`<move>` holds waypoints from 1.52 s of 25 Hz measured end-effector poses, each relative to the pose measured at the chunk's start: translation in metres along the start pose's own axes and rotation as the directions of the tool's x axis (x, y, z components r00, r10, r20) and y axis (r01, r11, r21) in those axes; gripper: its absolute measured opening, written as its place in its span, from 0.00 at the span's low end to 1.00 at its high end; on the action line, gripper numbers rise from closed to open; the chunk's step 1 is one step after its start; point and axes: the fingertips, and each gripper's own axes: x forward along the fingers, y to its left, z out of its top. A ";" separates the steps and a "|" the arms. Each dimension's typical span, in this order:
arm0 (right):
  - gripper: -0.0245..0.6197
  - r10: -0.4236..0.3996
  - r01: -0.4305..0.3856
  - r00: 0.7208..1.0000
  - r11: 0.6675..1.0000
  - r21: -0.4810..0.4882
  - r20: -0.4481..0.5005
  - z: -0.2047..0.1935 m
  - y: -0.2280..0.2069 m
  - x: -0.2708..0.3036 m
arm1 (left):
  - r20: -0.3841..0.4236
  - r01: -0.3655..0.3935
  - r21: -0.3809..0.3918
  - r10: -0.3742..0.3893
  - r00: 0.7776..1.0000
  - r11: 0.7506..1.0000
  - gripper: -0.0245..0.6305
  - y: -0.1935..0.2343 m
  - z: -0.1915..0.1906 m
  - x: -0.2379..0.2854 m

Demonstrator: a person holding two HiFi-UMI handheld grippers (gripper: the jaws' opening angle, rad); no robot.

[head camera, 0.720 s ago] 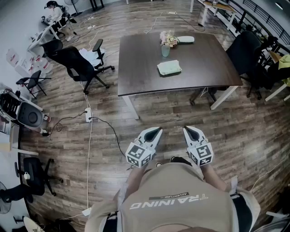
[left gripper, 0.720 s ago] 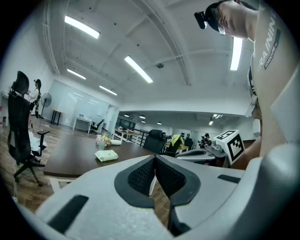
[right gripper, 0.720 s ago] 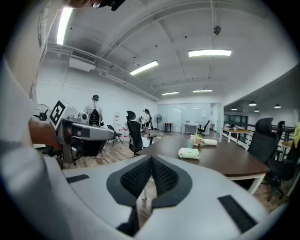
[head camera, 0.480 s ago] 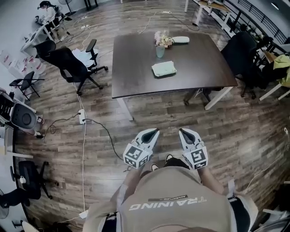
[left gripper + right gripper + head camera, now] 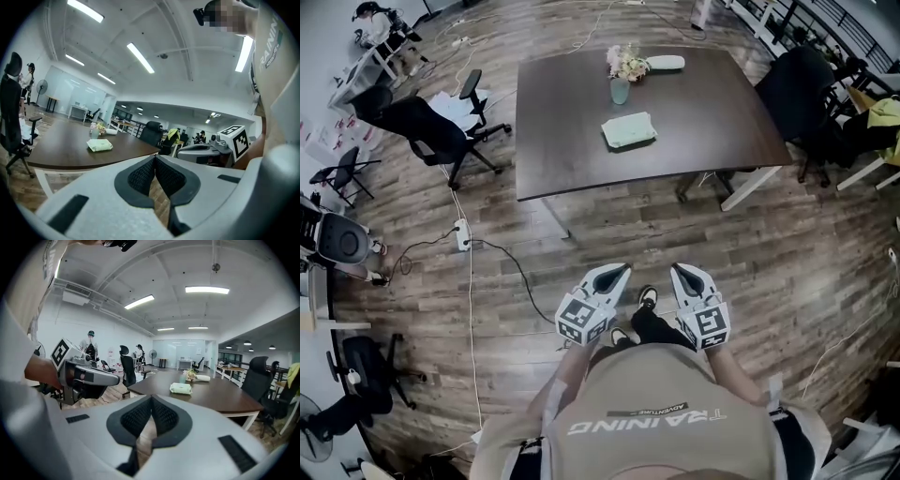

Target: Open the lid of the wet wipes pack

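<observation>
The pale green, soft rectangular wet wipes pack (image 5: 628, 130) lies flat near the middle of the dark brown rectangular wooden table (image 5: 562, 150), its lid down. Just beyond it, at about twelve o'clock, stands a small glass vase of pink and white flowers (image 5: 622, 80), and at one o'clock from the vase lies a white oblong object (image 5: 664, 63), possibly a rolled cloth; the view is too small to tell. A black wheeled office chair (image 5: 427, 127) stands on the wood-plank floor at nine o'clock from the table.

The person stands well back from the table, with the pack far off at twelve o'clock. The left gripper (image 5: 623, 269) and right gripper (image 5: 680, 269) are held side by side in front of the body, over the floor. Each has its ribbed black pads pressed together at the tips with nothing between them.
</observation>
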 end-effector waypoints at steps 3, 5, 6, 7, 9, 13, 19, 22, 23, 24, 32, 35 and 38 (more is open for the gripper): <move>0.06 -0.007 0.007 1.000 1.000 0.023 0.020 0.006 -0.023 0.011 | -0.010 -0.003 0.021 0.003 1.000 1.000 0.05 0.006 0.014 0.016; 0.06 -0.010 0.009 0.999 1.000 0.023 0.049 0.016 -0.041 0.020 | -0.012 -0.004 0.052 0.005 1.000 0.999 0.05 0.010 0.027 0.031; 0.06 -0.010 0.009 0.998 1.000 0.023 0.064 0.021 -0.050 0.023 | -0.012 -0.005 0.068 0.006 1.000 0.998 0.05 0.011 0.034 0.038; 0.06 -0.010 0.008 0.997 1.000 0.025 0.075 0.024 -0.058 0.026 | -0.013 -0.007 0.081 0.008 1.000 0.997 0.05 0.012 0.041 0.044; 0.06 -0.011 0.008 0.996 0.999 0.034 0.092 0.027 -0.072 0.030 | -0.009 -0.011 0.102 0.013 1.000 0.995 0.05 0.012 0.053 0.055; 0.06 -0.008 0.002 0.992 0.999 0.044 0.127 0.028 -0.104 0.036 | -0.013 -0.038 0.136 0.041 0.999 0.990 0.05 0.018 0.071 0.079; 0.06 0.026 -0.031 0.992 0.999 0.037 0.124 0.011 -0.136 0.045 | -0.007 -0.082 0.123 0.084 0.996 0.989 0.05 0.032 0.073 0.112; 0.06 0.076 -0.079 0.988 0.997 0.016 0.133 0.013 -0.135 0.046 | 0.016 -0.104 0.125 0.103 0.995 0.987 0.05 0.031 0.077 0.121; 0.06 0.091 -0.093 0.987 0.996 0.011 0.133 0.013 -0.134 0.046 | 0.017 -0.107 0.120 0.105 0.994 0.987 0.05 0.030 0.077 0.124; 0.06 0.102 -0.104 0.986 0.995 0.006 0.132 0.013 -0.135 0.046 | 0.015 -0.107 0.116 0.106 0.994 0.987 0.05 0.029 0.077 0.127; 0.06 0.137 -0.141 0.986 0.990 0.031 0.096 0.006 -0.138 0.080 | -0.041 -0.129 0.069 0.132 0.990 0.989 0.05 0.063 0.061 0.128; 0.06 0.141 -0.145 0.986 0.989 0.038 0.085 0.006 -0.141 0.090 | -0.048 -0.128 0.039 0.129 0.990 0.991 0.05 0.079 0.057 0.138; 0.06 0.128 -0.130 0.989 0.991 0.024 0.072 0.011 -0.151 0.100 | -0.024 -0.105 0.050 0.107 0.994 0.993 0.05 0.091 0.070 0.154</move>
